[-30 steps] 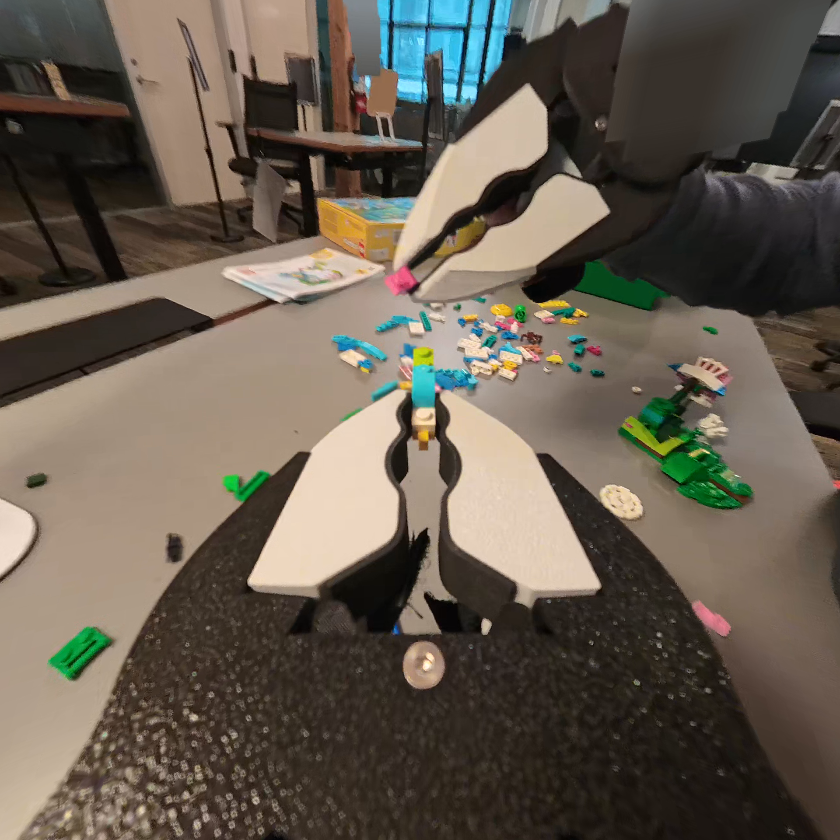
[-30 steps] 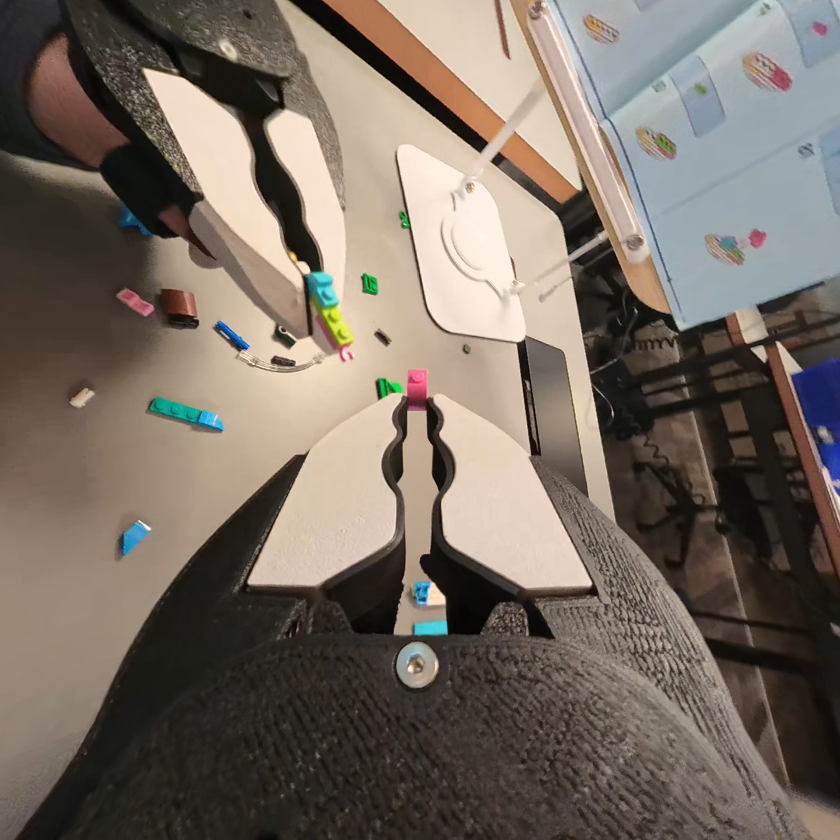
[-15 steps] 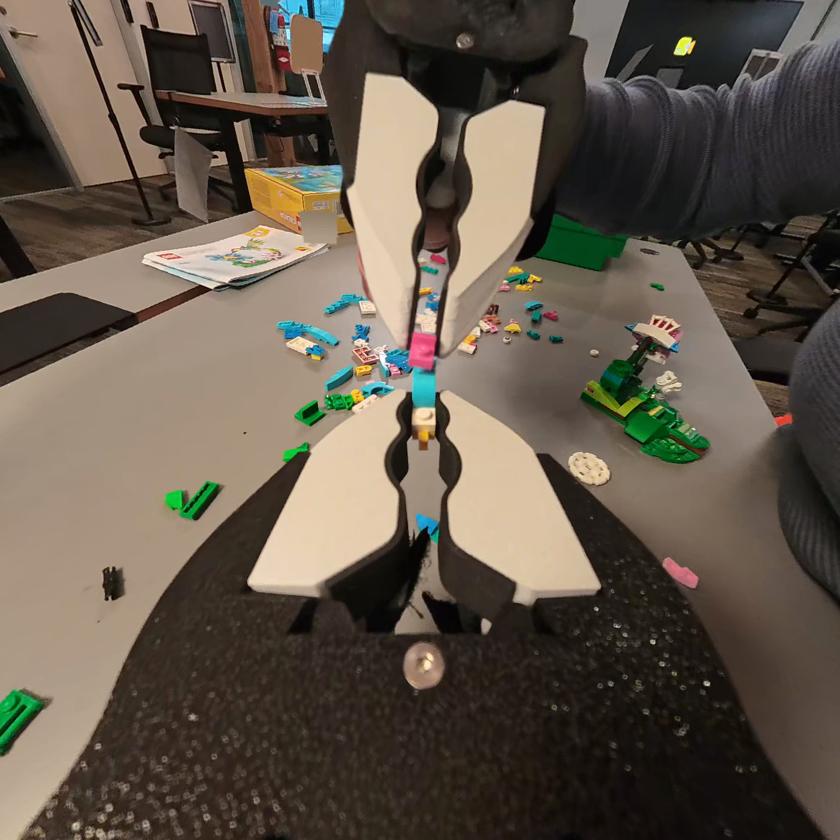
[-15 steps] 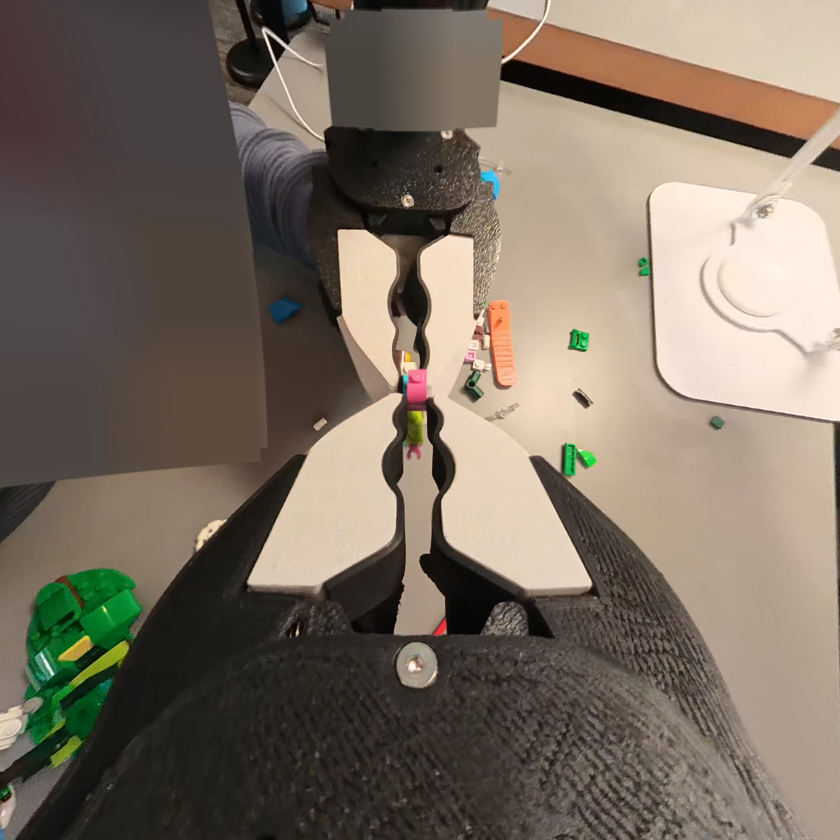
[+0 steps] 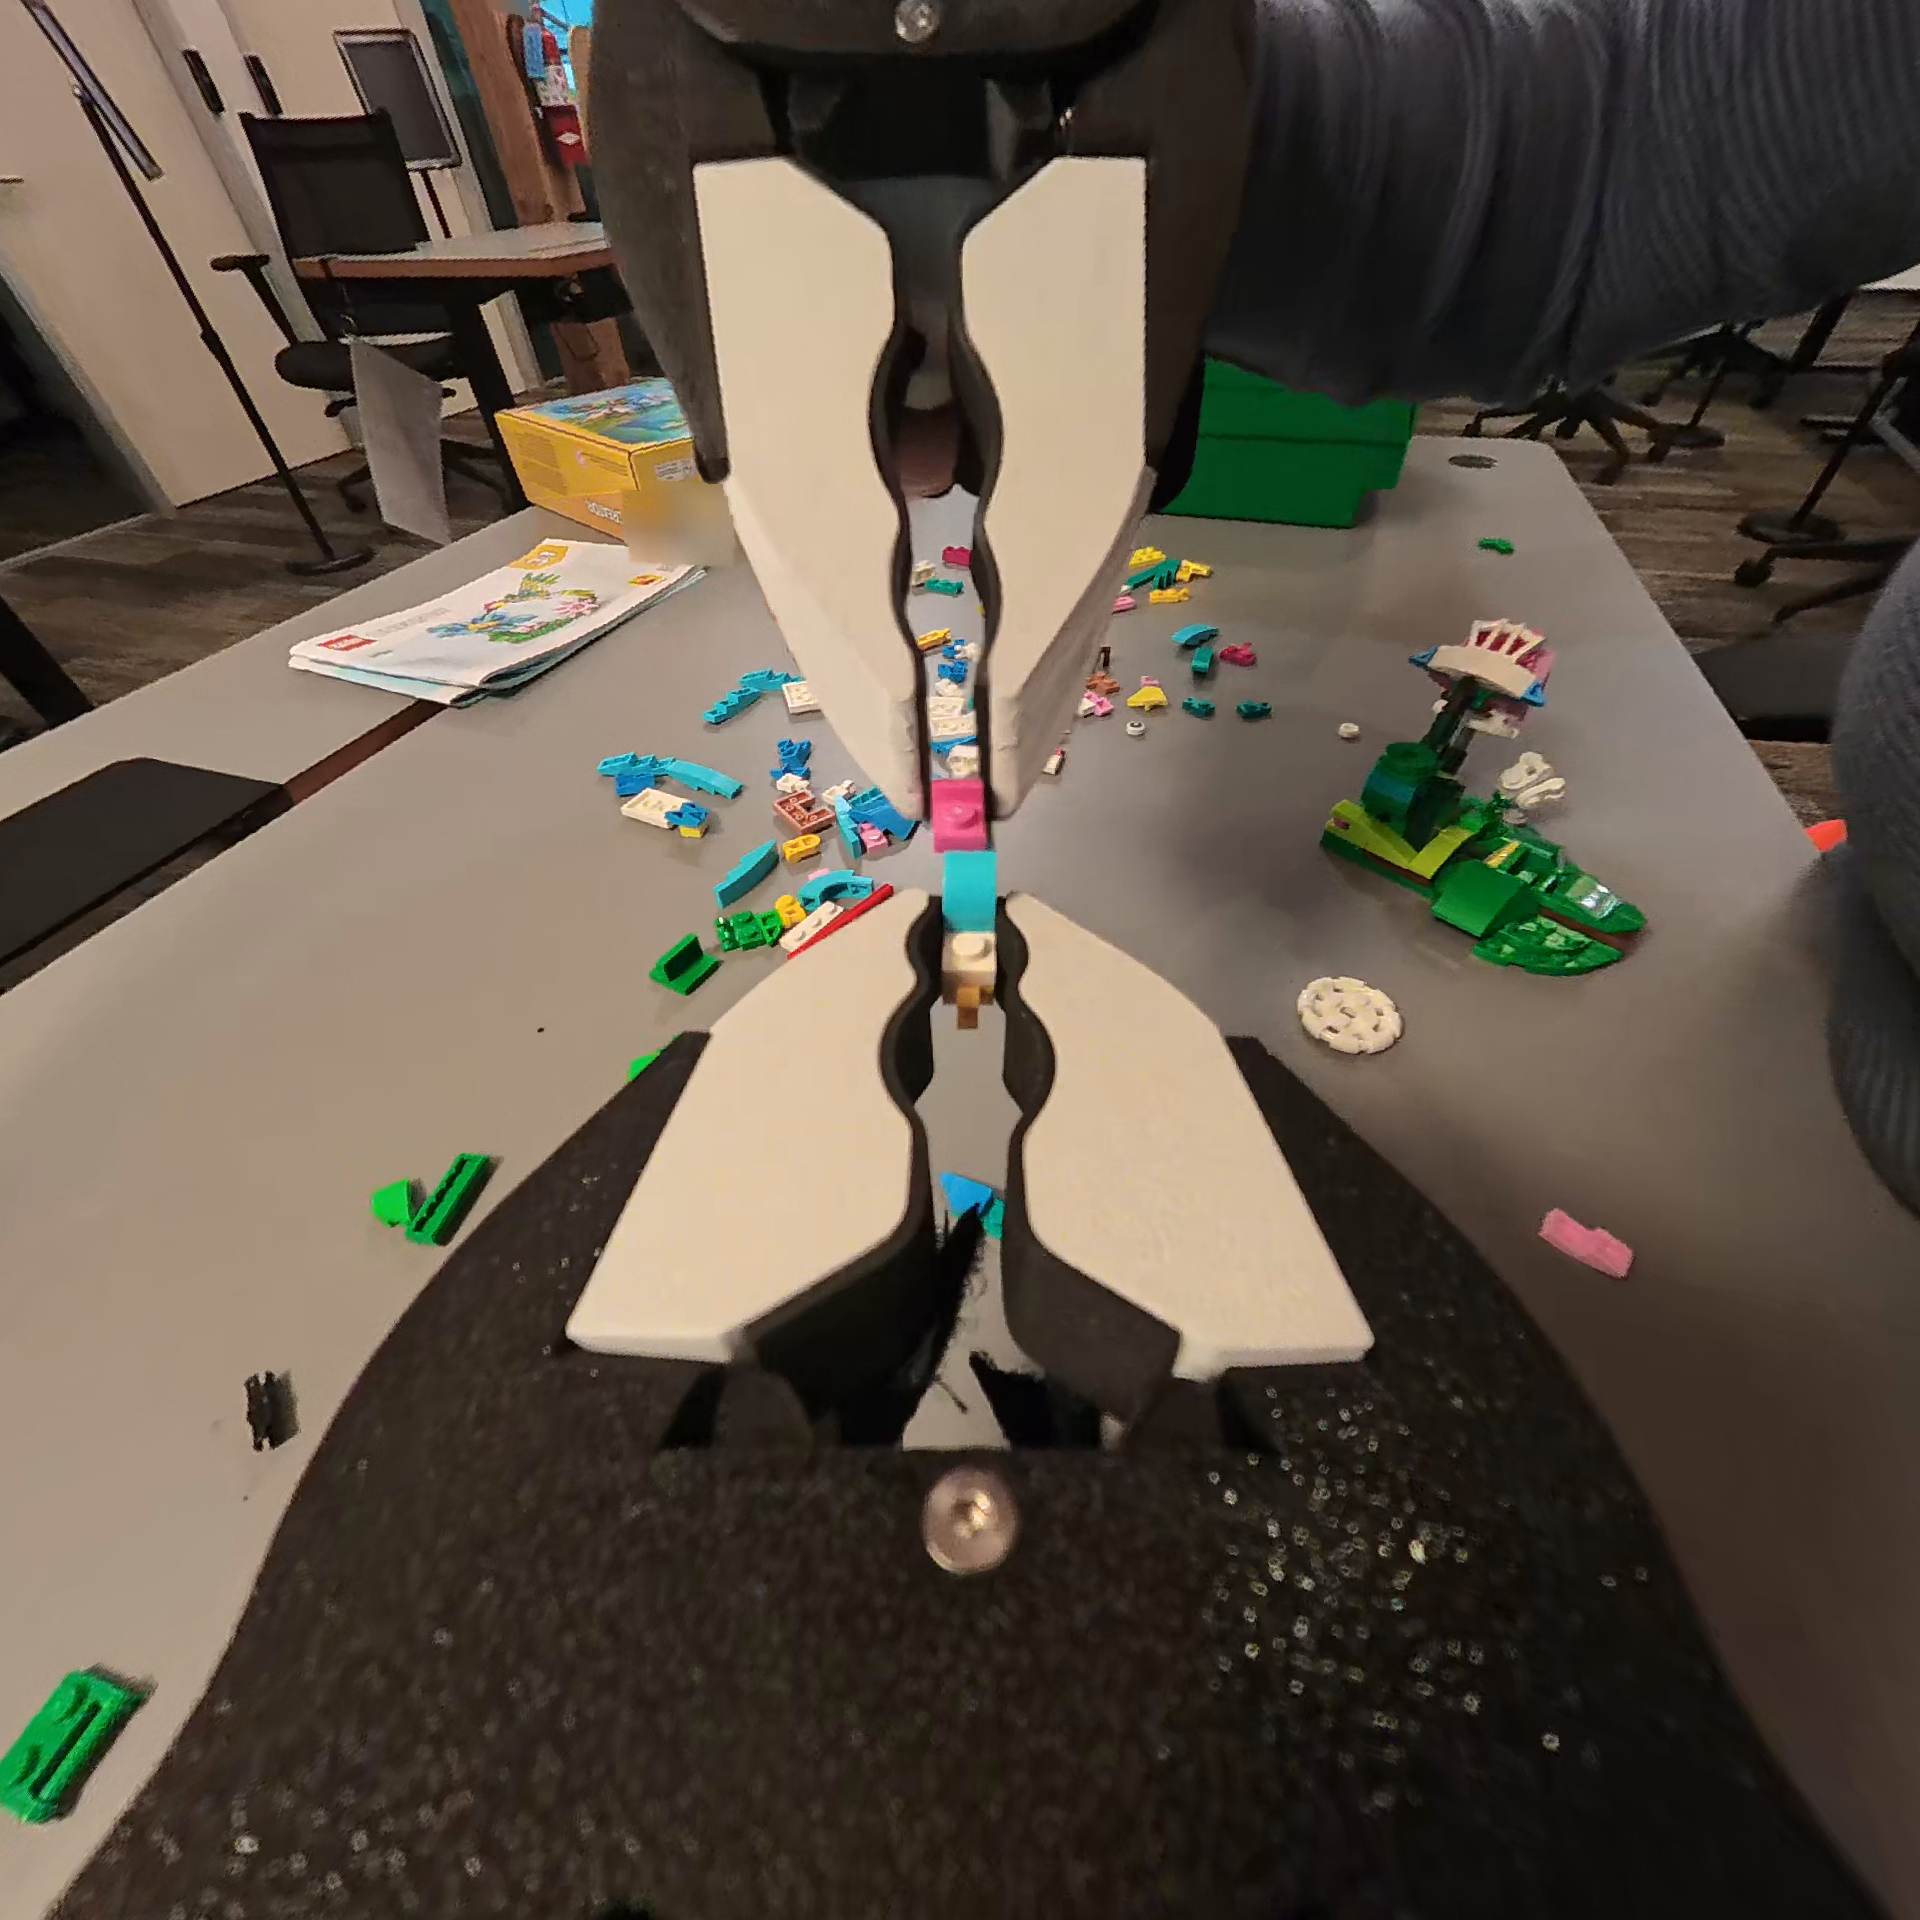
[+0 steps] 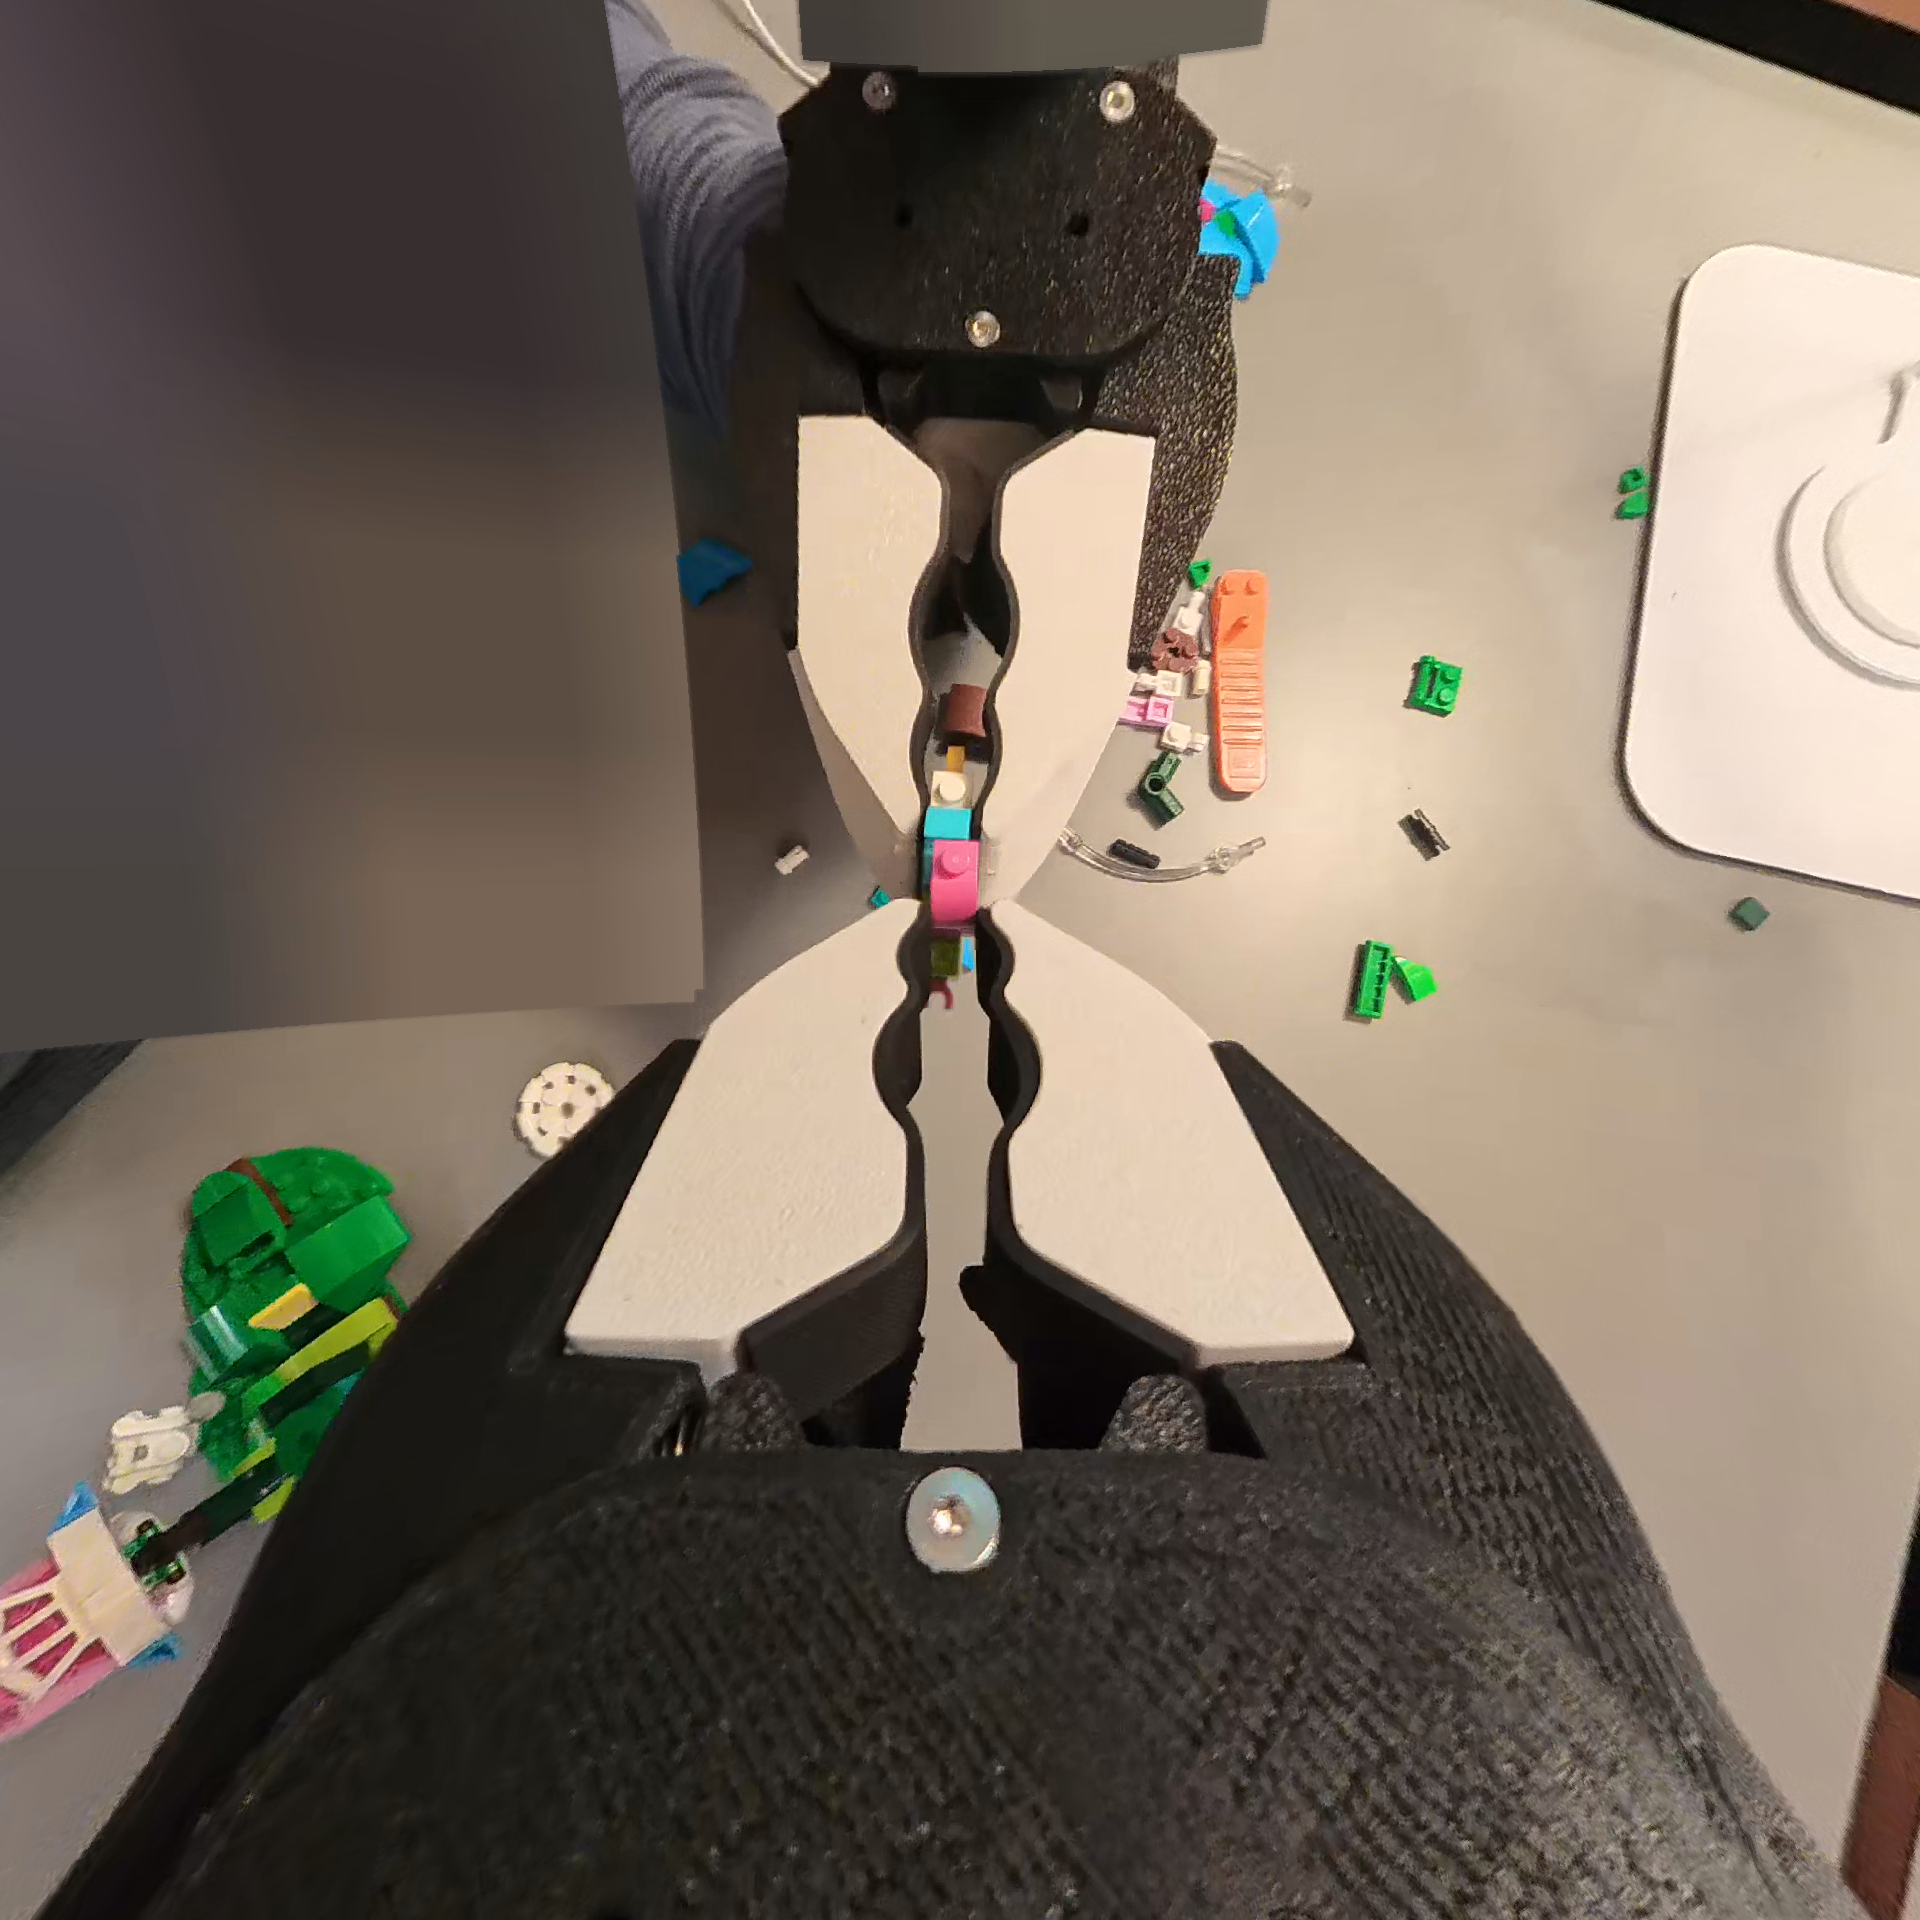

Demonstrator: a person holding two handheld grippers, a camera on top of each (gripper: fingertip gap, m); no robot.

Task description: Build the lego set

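My left gripper (image 5: 968,920) is shut on a small brick assembly (image 5: 968,914) with a turquoise top, a white brick and a tan peg below. My right gripper (image 6: 953,914) is shut on a pink brick (image 6: 954,878). The two grippers meet tip to tip above the grey table (image 5: 312,987). In the left wrist view the right gripper (image 5: 956,805) comes down from above and its pink brick (image 5: 957,816) sits right at the turquoise top. In the right wrist view the left gripper (image 6: 951,831) points toward me, with the turquoise brick (image 6: 948,826) against the pink one.
A built green model with a pink flower (image 5: 1475,862) stands at the right. Loose bricks (image 5: 831,810) lie mid-table, with a booklet (image 5: 488,623), a yellow box (image 5: 597,447) and a green box (image 5: 1288,447) behind. An orange brick separator (image 6: 1240,681) and a white stand base (image 6: 1787,582) lie nearby. From either gripper's tips it is about 30 cm to the white stand base (image 6: 1787,582).
My right gripper swung round with the pink brick until it faces the left gripper tip to tip. The pink brick has closed on the turquoise top of the assembly.
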